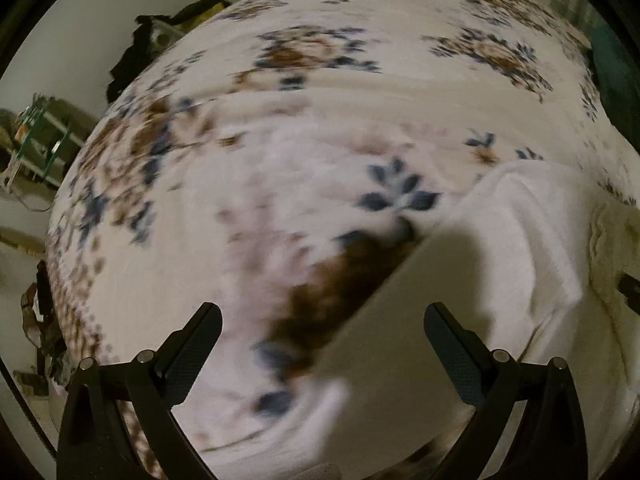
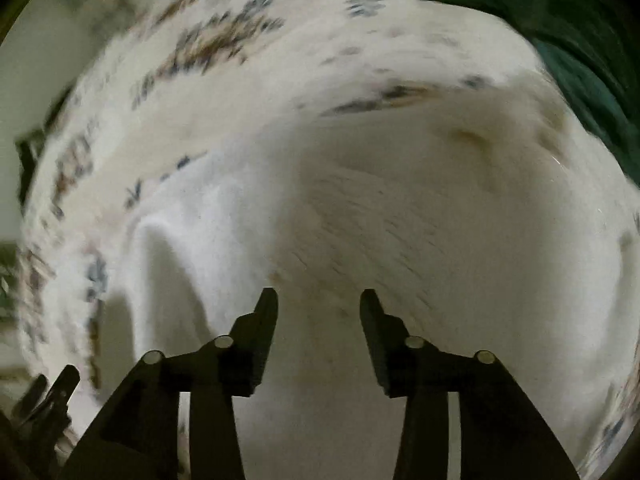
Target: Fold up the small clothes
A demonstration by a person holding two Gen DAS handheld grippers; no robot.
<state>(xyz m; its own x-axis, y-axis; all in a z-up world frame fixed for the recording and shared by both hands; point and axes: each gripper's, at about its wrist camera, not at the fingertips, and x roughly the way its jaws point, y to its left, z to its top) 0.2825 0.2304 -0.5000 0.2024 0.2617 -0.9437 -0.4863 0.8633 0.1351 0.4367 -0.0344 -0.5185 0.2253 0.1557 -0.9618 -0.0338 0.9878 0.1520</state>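
The white garment [image 1: 516, 248] lies on the bed, on the floral blanket [image 1: 312, 92], at the right of my left wrist view; a raised fold runs across its upper part and a shadow covers its lower left portion. In my right wrist view the same white garment [image 2: 192, 232] fills the centre and lower left, its cloth bunched into a soft ridge, with a cream textured fabric [image 2: 420, 220] beside it to the right; both views are motion-blurred, so I cannot read finer detail.

My left tool [image 1: 322, 316] points steeply down over the blanket, just left of the garment's edge; its jaws stand wide apart with nothing between them. My right tool [image 2: 319, 300] hovers above the cloth, jaws parted and released, no fabric visibly pinched between the pads.

The blanket carries blue and brown flower motifs on a pale ground. Beyond the bed's far edge I see a dark pile [image 1: 132, 56] against the wall and a green-framed rack [image 1: 44, 136] at left. A dark green cloth [image 2: 580, 52] occupies the upper right.
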